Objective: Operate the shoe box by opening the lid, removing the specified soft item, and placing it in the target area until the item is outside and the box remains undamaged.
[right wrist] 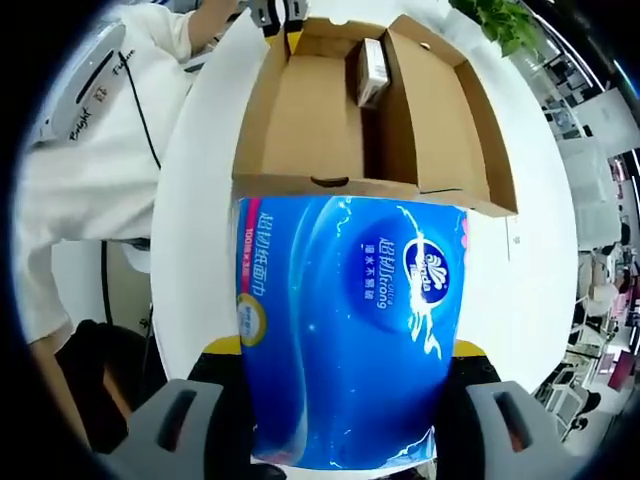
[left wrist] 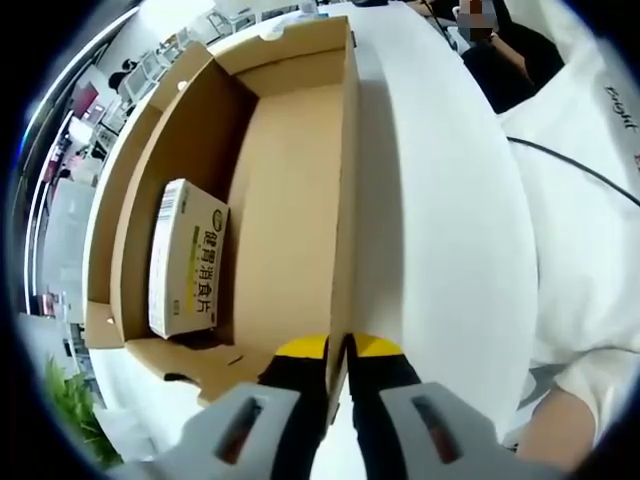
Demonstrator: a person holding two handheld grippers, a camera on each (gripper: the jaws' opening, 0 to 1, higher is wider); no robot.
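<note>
The left gripper (left wrist: 338,362) pinches the near wall of the open cardboard shoe box (left wrist: 290,190) to steady it, while the right gripper (right wrist: 345,375) clamps the blue tissue pack (right wrist: 350,320), lifted clear outside the box, ready for placing.

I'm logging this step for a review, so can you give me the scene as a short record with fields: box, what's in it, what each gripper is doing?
box: cardboard box, lid open, on a white table
inside: small carton against one wall
left gripper: jaws shut on the box's wall
right gripper: shut on a blue tissue pack
tissue pack: outside the box, in front of its near edge
person: white sleeve beside the table
</note>
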